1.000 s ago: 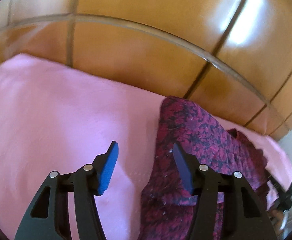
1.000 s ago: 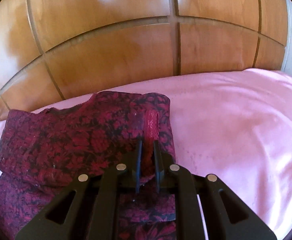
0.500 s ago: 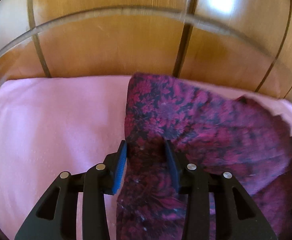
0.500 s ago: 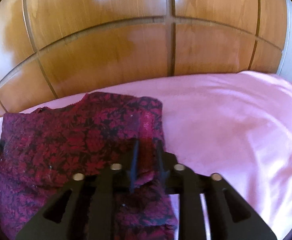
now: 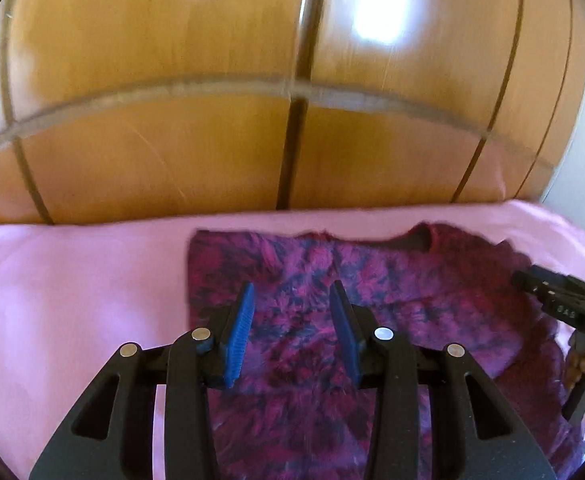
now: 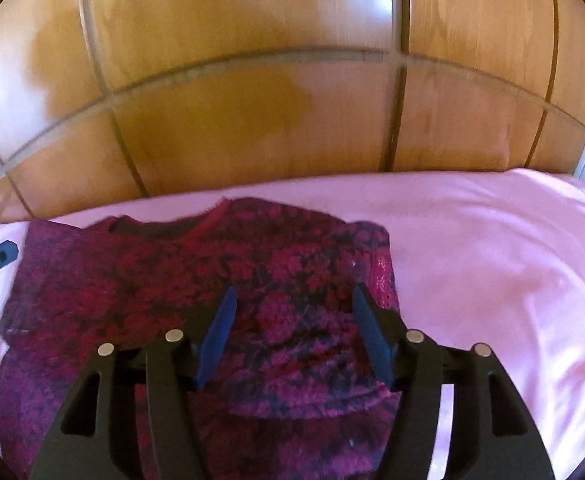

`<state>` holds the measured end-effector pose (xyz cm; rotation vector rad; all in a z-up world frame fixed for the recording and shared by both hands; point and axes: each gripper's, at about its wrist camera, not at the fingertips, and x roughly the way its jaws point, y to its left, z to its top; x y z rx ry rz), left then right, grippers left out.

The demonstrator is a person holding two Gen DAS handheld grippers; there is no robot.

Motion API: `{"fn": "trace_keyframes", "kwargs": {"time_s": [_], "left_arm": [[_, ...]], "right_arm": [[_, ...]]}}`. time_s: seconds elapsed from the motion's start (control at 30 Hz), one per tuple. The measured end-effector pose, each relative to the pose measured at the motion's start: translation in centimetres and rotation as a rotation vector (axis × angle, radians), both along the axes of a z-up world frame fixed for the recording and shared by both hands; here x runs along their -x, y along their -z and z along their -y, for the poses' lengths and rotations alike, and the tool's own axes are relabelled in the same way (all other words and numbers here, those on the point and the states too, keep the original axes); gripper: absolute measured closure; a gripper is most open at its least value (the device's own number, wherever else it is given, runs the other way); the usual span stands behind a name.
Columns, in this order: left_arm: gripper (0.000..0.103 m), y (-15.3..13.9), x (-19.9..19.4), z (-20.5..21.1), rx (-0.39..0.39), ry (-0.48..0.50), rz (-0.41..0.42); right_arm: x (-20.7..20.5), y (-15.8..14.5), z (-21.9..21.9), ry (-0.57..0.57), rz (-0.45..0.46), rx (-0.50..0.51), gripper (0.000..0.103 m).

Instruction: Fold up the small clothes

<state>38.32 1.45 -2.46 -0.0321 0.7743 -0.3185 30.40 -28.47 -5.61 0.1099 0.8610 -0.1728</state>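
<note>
A second ago the right gripper (image 6: 292, 334) was pinched shut on a fold at the garment's edge; now its jaws stand wide apart with nothing between them, and the fold it held lies flat. The left gripper (image 5: 290, 334), which half a second ago straddled the garment's left edge, now sits further in over the cloth, its blue pads (image 5: 238, 336) parted and empty.

Directly beneath and ahead of both tools lies the dark red floral garment (image 6: 196, 280), spread on the pink sheet (image 6: 492, 264). From the right wrist camera, the jaws hover over its right portion; whether the tips touch the fabric cannot be told. A folded layer ends in an edge just below the fingertips, and a lighter pink strip runs along the garment's right border, just beyond the right finger. The neckline lies at the far edge.

In the left wrist view the garment (image 5: 412, 292) stretches from between the fingers off to the right, where the right gripper (image 5: 560, 304) shows at the frame's edge.

Beyond the sheet stands a wooden panelled headboard (image 6: 252, 120).
</note>
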Motion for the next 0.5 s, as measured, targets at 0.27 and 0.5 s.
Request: {"fn": "trace_keyframes", "kwargs": {"time_s": [0.27, 0.5], "left_arm": [[0.072, 4.3, -2.6, -1.0, 0.074, -0.076, -0.109], [0.073, 1.4, 2.8, -1.3, 0.042, -0.148, -0.033]], "right_arm": [[-1.3, 3.0, 0.7, -0.012, -0.018, -0.01, 0.039], [-0.9, 2.6, 0.9, -0.014, -0.004, -0.023, 0.037]]}}
